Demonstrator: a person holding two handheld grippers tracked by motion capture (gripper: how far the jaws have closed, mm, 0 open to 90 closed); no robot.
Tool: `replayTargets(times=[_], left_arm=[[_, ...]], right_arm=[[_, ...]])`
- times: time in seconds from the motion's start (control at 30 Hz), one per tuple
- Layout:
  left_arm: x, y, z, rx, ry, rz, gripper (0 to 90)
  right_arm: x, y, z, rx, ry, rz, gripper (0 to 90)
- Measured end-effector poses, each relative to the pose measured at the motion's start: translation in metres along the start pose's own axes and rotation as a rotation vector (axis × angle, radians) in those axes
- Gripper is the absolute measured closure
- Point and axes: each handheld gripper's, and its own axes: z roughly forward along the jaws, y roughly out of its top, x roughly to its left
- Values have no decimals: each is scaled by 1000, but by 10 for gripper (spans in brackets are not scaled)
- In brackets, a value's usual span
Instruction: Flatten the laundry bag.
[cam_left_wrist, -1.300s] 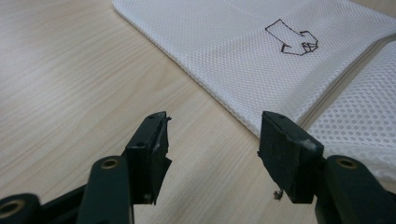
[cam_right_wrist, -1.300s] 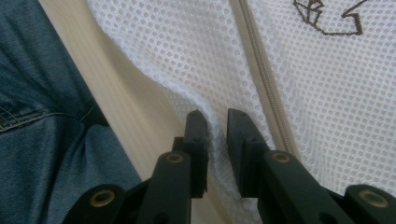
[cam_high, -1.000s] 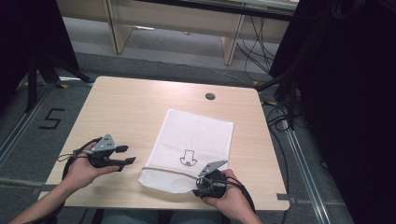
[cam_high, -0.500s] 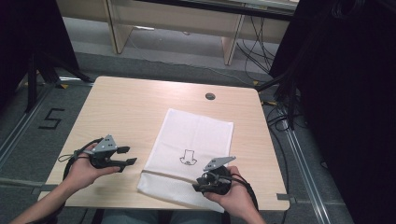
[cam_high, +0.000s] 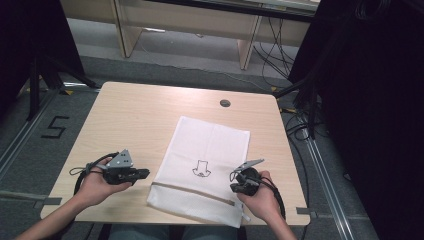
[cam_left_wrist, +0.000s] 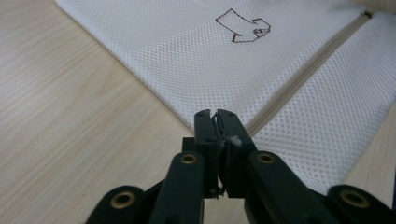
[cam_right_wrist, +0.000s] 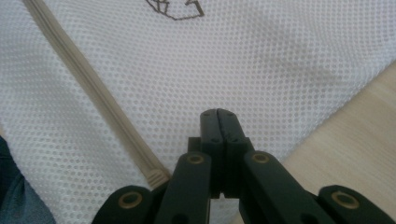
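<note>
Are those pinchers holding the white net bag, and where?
Nothing is held. Both hand-held grippers, left and right, are shut with nothing between the jaws, beside the mesh bag.

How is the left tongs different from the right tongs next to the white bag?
The left tongs sits over bare table beside the mesh bag; the right tongs sits at the bag's other edge, near its beige zipper. The left's grey plate lies flatter; the right's tilts up. Both have just closed, pinching nothing.
</note>
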Motion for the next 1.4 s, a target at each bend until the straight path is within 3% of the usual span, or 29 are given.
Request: replayTargets(times=[0.07, 0.1, 0.17, 0.2, 0.3, 0.5, 0.53, 0.57, 0.6, 0.7, 0.77, 0.8, 0.83, 1.13, 1.2, 1.27, 1.33, 1.4], left_arm=[[-3, 1, 1, 28, -7, 24, 894], [-6, 2, 2, 35, -3, 22, 895], [-10, 2, 5, 60, -12, 47, 896], [-14, 2, 8, 60, -19, 37, 896], [-20, 1, 16, 135, -23, 103, 896], [-24, -2, 24, 227, -39, 152, 896], [-25, -3, 25, 228, -40, 158, 896], [-25, -4, 27, 233, -42, 155, 895], [-24, -4, 26, 263, -49, 177, 895], [-25, -6, 28, 249, -39, 156, 895], [-24, -6, 28, 263, -43, 166, 895], [-24, -6, 28, 288, -43, 181, 895], [-23, -7, 28, 302, -52, 187, 895], [-24, -7, 26, 315, -53, 191, 896], [-26, -8, 26, 298, -46, 165, 896], [-24, -8, 23, 326, -52, 190, 896], [-24, -8, 23, 327, -52, 190, 896], [-25, -10, 22, 316, -47, 172, 896]], right_arm=[[-2, 0, 3, 9, -4, -20, 900], [-1, -1, 6, 39, -5, -1, 900], [-1, -1, 7, 50, -2, -1, 900], [-1, 0, 9, 59, -2, -4, 900], [-2, 1, 15, 73, -8, -20, 900], [-4, 4, 25, 108, -20, -35, 900], [-3, 4, 26, 122, -18, -24, 900], [-5, 5, 27, 117, -23, -44, 900], [-3, 6, 27, 129, -22, -28, 900], [-5, 10, 30, 119, -29, -52, 900], [-6, 11, 30, 123, -28, -60, 900], [-5, 12, 30, 132, -31, -37, 900], [-6, 13, 31, 126, -32, -53, 900], [-8, 23, 36, 122, -46, -52, 900], [-8, 27, 39, 112, -49, -59, 900], [-8, 31, 41, 114, -51, -71, 900], [-8, 33, 42, 111, -56, -76, 900], [-7, 37, 44, 115, -52, -67, 900]])
